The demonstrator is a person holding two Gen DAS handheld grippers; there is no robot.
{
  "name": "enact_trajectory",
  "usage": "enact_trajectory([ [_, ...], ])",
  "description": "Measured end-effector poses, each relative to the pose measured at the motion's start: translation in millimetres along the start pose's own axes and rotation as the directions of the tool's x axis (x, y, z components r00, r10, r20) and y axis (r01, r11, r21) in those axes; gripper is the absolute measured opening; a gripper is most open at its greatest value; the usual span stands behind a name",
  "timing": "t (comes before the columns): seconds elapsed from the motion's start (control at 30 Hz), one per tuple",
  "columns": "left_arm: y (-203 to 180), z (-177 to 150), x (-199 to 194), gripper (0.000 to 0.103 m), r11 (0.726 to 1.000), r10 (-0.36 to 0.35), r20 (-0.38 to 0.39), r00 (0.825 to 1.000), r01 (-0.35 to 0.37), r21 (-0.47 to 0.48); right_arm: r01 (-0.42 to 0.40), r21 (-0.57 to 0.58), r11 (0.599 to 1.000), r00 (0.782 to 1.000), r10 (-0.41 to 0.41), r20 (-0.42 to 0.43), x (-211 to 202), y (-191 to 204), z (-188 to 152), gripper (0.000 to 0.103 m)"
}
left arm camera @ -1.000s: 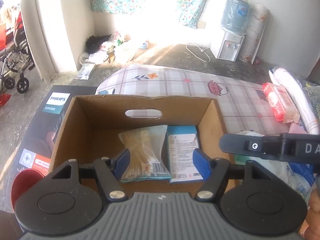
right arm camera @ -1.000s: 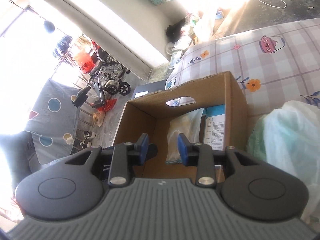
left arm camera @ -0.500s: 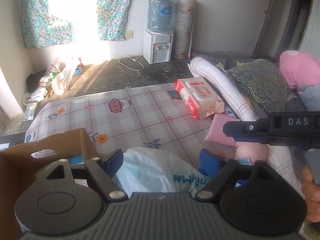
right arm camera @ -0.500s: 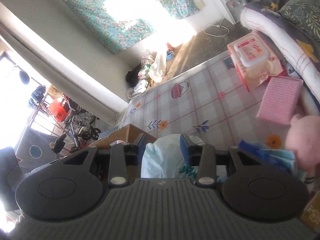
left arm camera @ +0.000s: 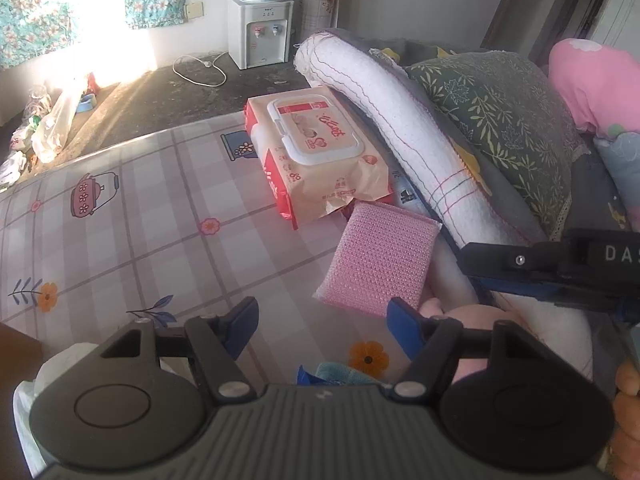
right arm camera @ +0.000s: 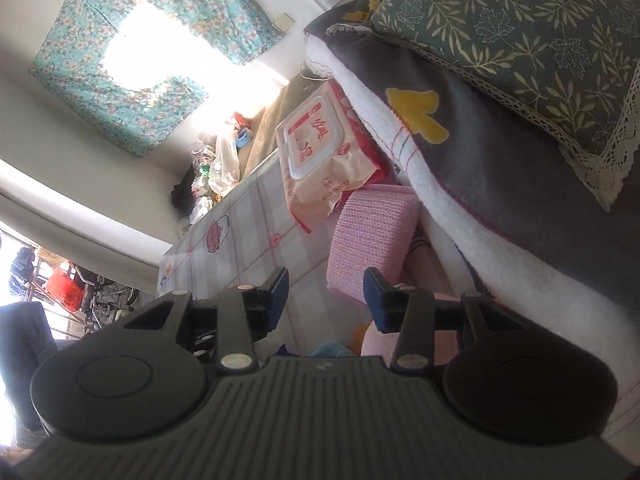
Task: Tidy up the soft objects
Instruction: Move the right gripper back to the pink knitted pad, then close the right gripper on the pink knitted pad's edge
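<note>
Left wrist view looks down over a bed (left arm camera: pixel 120 240) covered in a plaid sheet printed with teapots and flowers. The left claw (left arm camera: pixel 322 330) stands spread above the sheet, its jaws having just narrowed a little with nothing pinched between them. Just past its right blue pad (left arm camera: pixel 402 326) lies a pink sponge (left arm camera: pixel 380 258), flat on the sheet — beside a red-and-cream pack of wet wipes (left arm camera: pixel 316 156) with a white flip lid. A pink plush toy (left arm camera: pixel 476 320) shows partly behind the same finger, and a bit of blue cloth (left arm camera: pixel 340 374) peeks out under the claw body. Along the right side run a rolled white blanket (left arm camera: pixel 384 108), a green leaf-print pillow (left arm camera: pixel 500 120) and a pink cushion (left arm camera: pixel 592 80). The right claw (left arm camera: pixel 500 262) reaches in from the right edge as a dark bar.

From the right wrist view, the right claw (right arm camera: pixel 325 294) is also parted and empty — its jaws have just been opening. The pink sponge (right arm camera: pixel 372 236) sits just ahead of them, touching neither pad. The wipes pack (right arm camera: pixel 324 152) lies just beyond the sponge.
</note>
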State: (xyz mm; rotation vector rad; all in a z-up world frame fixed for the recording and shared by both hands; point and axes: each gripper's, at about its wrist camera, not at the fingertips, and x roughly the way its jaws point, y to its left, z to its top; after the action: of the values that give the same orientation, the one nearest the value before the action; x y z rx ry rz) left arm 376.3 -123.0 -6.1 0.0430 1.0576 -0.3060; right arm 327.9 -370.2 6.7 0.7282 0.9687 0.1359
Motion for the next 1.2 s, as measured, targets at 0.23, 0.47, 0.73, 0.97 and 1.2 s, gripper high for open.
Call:
enact_trajectory([
  [0.23, 4.8, 18.5, 51.3, 0.071, 0.996, -0.087, -0.078, 0.993, 0.085, -0.031, 0.047, 0.045, 0.998, 0.998, -0.045, -0.043, 52.9, -19.1, 31.0, 0.041],
  [0.47, 17.4, 30.5, 82.7, 0.071, 0.981, -0.162, -0.129, 0.978, 0.146, -0.127, 0.067, 0.088, 0.994, 0.994, -0.059, -0.091, 93.9, -24.0, 41.9, 0.040],
  [0.73, 20.0, 31.0, 97.4, 0.075, 0.976, -0.175, -0.166, 0.971, 0.149, -0.159, 0.077, 0.097, 0.992, 0.989, -0.065, -0.130, 119.2, -17.2, 40.1, 0.040],
  [0.97, 17.5, 26.9, 89.3, 0.073, 0.969, -0.184, -0.173, 0.968, 0.149, -0.196, 0.046, 0.130, 0.991, 0.991, -0.029, -0.132, 120.8, -12.0, 31.8, 0.042],
  [1.2, 8.5, 26.6, 50.6, 0.072, 0.978, -0.156, -0.105, 0.982, 0.139, -0.156, -0.002, 0.124, 0.992, 0.996, 0.014, -0.092, 105.1, -1.6, 28.7, 0.041],
])
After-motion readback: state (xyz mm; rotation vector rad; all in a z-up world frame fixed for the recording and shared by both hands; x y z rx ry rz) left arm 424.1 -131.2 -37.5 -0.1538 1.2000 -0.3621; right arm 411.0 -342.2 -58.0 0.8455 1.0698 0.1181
